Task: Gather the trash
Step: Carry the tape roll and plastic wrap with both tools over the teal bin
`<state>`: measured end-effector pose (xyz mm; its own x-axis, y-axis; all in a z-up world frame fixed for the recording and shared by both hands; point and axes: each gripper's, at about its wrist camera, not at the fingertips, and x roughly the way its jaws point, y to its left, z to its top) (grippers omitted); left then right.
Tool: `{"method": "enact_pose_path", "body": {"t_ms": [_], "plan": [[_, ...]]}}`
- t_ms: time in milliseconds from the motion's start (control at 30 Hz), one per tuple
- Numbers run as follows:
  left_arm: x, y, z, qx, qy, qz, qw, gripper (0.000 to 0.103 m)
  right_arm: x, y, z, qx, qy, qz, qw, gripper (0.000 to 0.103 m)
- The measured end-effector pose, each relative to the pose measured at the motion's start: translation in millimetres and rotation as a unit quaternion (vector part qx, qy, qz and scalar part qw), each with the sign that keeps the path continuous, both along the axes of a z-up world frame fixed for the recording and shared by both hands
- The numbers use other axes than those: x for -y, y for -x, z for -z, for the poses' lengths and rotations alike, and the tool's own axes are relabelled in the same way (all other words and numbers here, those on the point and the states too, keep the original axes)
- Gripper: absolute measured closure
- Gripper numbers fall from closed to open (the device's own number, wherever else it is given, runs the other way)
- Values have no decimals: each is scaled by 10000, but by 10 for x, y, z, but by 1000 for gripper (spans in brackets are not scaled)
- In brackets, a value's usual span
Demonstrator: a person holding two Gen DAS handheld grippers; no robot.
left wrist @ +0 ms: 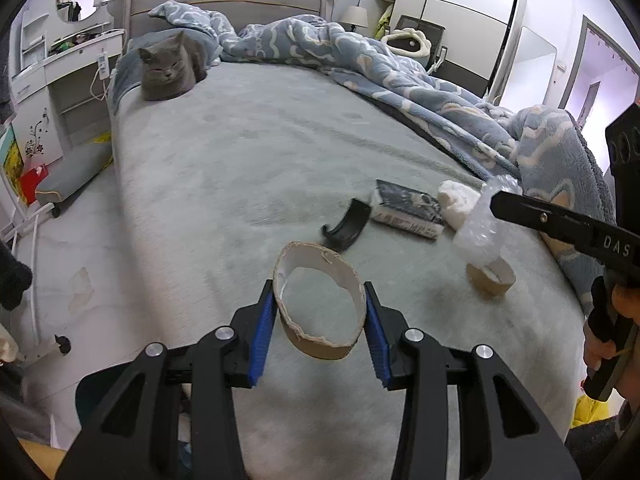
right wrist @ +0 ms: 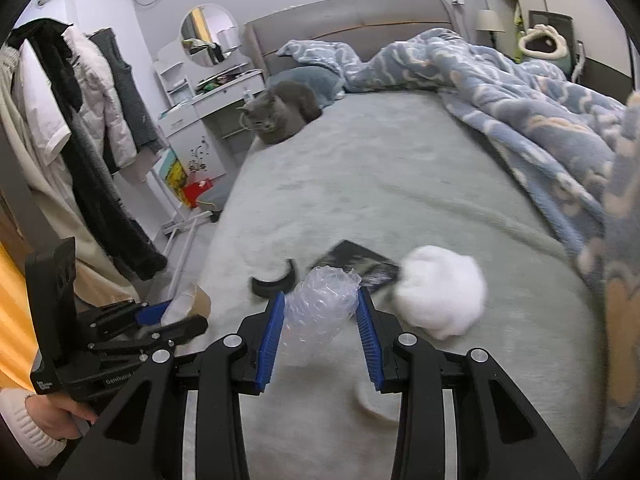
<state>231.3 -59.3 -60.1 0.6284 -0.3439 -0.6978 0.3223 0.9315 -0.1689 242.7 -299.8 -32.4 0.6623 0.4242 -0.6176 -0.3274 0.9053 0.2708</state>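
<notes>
My left gripper (left wrist: 320, 300) is shut on a torn cardboard tape ring (left wrist: 320, 300), held above the grey bed sheet (left wrist: 240, 160). My right gripper (right wrist: 322, 304) is shut on a wad of clear bubble wrap (right wrist: 320, 304); it shows in the left wrist view (left wrist: 478, 228) too. A second cardboard ring (left wrist: 491, 278) lies on the bed under the bubble wrap. A white crumpled tissue wad (right wrist: 440, 296) lies right of the right gripper. A curved black plastic piece (left wrist: 347, 226) lies next to a dark book (left wrist: 408, 210).
A grey cat (left wrist: 170, 66) sits at the head of the bed on the left. A blue patterned duvet (left wrist: 400, 68) is bunched along the right side. A clothes rack (right wrist: 80, 120), a white dresser (left wrist: 64, 76) and a padded stool (left wrist: 72, 176) stand left of the bed.
</notes>
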Motion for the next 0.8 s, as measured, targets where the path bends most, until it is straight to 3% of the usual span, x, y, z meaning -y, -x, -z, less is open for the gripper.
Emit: {"method": "enact_pose_path", "body": {"t_ms": [267, 567, 800], "plan": [[-505, 113, 62, -184, -64, -304, 9993, 58, -578, 12, 16, -4, -21, -303, 9995, 66], [-1060, 134, 369, -824, -293, -635, 9941, 58, -1234, 9, 97, -102, 77, -749, 9971, 66], [-1442, 150, 579, -1258, -262, -870, 9879, 58, -1706, -7, 164, -199, 135, -1083, 9938, 66]]}}
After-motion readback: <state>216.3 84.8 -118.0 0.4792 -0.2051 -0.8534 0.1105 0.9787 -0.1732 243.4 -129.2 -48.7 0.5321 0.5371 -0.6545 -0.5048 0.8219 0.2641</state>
